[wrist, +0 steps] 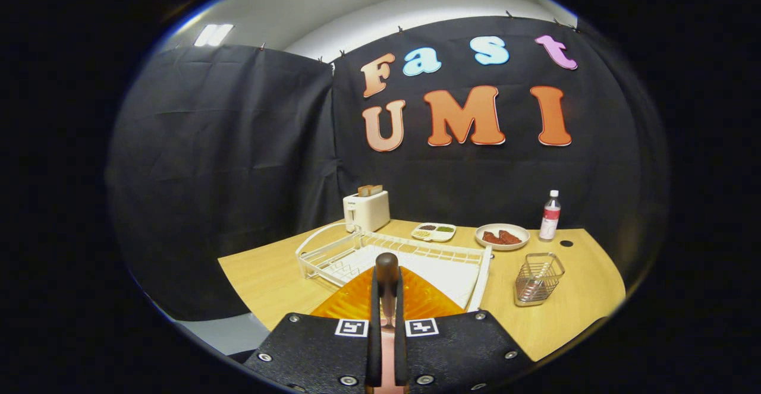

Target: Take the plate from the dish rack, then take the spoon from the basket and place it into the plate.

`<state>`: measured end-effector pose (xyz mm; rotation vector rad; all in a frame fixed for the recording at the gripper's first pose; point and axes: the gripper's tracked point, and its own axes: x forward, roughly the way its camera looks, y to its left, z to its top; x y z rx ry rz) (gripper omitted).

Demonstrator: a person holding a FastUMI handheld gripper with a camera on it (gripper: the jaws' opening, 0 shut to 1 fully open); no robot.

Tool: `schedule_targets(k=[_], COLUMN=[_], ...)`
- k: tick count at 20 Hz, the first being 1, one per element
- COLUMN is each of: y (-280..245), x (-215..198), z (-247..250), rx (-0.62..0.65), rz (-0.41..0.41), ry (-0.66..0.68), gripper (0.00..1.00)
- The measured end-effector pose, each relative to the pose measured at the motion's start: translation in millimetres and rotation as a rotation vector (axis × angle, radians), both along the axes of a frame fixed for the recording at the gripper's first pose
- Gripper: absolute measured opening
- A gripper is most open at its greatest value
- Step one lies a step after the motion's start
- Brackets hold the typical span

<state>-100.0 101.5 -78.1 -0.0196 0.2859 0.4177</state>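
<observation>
Surface (pixel 279 275): light wood, rounded front edge, backed by black cloth walls. Dish rack (pixel 333 257): white wire, left of centre, running toward the back edge, with a white tray section at its near right end. Plate (pixel 351 302): orange, ribbed, lying at the rack's near end, directly under and just ahead of the fingers. Gripper (pixel 387 290): jaws drawn nearly together, pinching a spoon (pixel 387 269) whose dark rounded end stands up between them, over the plate. Basket (pixel 538 278): small wire one, right of the rack, with bare surface around it and toward the right edge. Back edge, left to right: white toaster (pixel 367 210) holding bread, divided dish (pixel 434 232), round plate of brown food (pixel 502 236), bottle (pixel 550 216). Open room: front left corner and the strip between rack and basket.
</observation>
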Motion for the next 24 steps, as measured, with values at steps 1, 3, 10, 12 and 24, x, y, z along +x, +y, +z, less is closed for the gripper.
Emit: schedule_targets(k=[1,3,10,12,24], y=[2.3,4.9,7.9,7.0,-31.1], x=[-2.6,-5.2,-13.8,-15.3,-36.1], z=[-8.3,-20.8,-49.5,-46.2,-57.4], rx=[0.005,0.006,0.003,0.011,0.078], rz=[0.009,0.022,0.047,0.054,0.047], ry=[0.017,0.044,0.077,0.059,0.085], gripper=[0.08,0.08,0.08,0.09,0.08])
